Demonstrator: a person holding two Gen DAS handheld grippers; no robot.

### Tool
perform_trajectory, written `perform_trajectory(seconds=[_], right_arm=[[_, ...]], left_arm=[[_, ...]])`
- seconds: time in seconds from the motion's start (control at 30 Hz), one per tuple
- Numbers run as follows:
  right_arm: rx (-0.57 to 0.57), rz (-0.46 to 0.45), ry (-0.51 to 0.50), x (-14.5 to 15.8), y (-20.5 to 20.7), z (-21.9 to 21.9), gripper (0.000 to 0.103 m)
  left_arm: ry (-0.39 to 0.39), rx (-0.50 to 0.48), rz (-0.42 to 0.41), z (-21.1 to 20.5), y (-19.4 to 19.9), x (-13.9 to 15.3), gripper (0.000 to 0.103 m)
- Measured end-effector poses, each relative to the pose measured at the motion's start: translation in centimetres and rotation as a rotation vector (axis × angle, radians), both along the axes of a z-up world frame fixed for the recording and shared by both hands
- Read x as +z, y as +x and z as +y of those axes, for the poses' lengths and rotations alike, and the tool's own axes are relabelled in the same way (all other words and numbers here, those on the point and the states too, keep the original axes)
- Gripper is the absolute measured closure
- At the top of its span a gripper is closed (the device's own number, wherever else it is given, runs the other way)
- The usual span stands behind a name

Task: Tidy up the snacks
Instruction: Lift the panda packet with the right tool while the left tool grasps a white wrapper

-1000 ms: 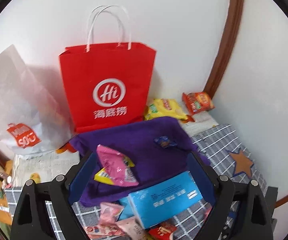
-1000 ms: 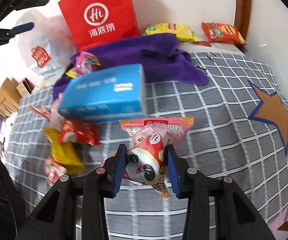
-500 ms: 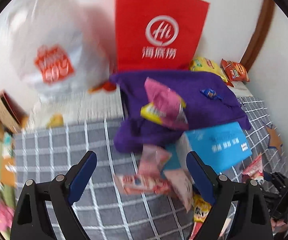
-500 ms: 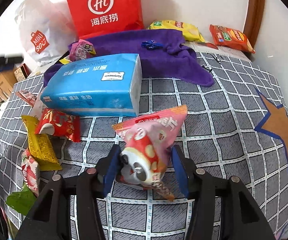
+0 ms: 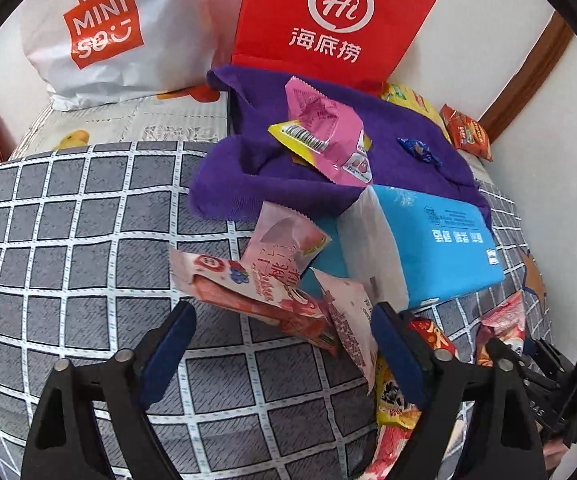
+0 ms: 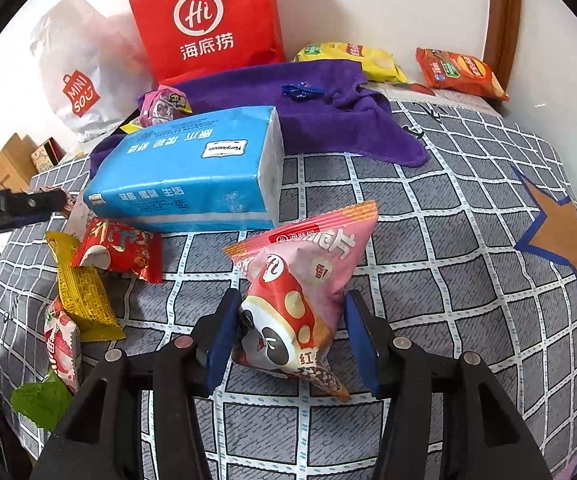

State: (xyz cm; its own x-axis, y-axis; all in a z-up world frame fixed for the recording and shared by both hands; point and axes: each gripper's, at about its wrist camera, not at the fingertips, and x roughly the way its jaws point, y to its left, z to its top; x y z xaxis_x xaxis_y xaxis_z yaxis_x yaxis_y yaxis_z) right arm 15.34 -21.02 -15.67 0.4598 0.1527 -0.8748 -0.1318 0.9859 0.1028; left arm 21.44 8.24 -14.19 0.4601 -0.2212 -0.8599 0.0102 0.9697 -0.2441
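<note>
Right wrist view: right gripper (image 6: 290, 334) loose around the panda snack bag (image 6: 302, 298), low centre of frame.
Its jaws have just spread; the left pad touches the bag, the right pad stands clear, and the bag lies on the checked cover (image 6: 448, 240). In the left wrist view, the left gripper (image 5: 284, 354) has just been narrowing but is still wide, nothing pinched, pink wafer packets (image 5: 256, 292) lying between its fingers, beside the blue tissue pack (image 5: 428, 248).
</note>
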Motion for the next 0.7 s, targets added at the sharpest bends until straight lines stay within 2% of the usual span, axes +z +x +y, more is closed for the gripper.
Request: perform_trajectory(seconds=[0.1,0.17,0.27,0.4,0.5,0.7], right_arm=[[0.003,-0.003,-0.002,0.2,-0.2,0.0,0.058],[0.013,-0.009,-0.012,0.3,-0.5,0.1,0.06],[0.018,-0.016,-0.024,0.5,-0.7,0.2,0.06],[0.014,-0.018,-0.021,0.6,-0.9,0.1,0.061],[0.006,-0.023,-0.016,0.9,-1.2,0.0,0.061],[0.01,-0.034,-0.015,1.7,-2.4,0.0,0.061]], left_arm=[[-0.03,0.019,0.012,0.2,0.4,-0.6,0.04],[-0.09,0.021,0.021,0.7,0.4,-0.9,0.066],[-0.102,0.013,-0.003,1.0,0.1,-0.6,0.08],[-0.115,-0.005,-0.022,1.5,-1.3,0.5,0.087],[-0.087,-0.017,-0.046,1.6,-2.3,1.1,0.088],[-0.091,-0.023,-0.076,2.3,-4.9,2.4,0.089]])
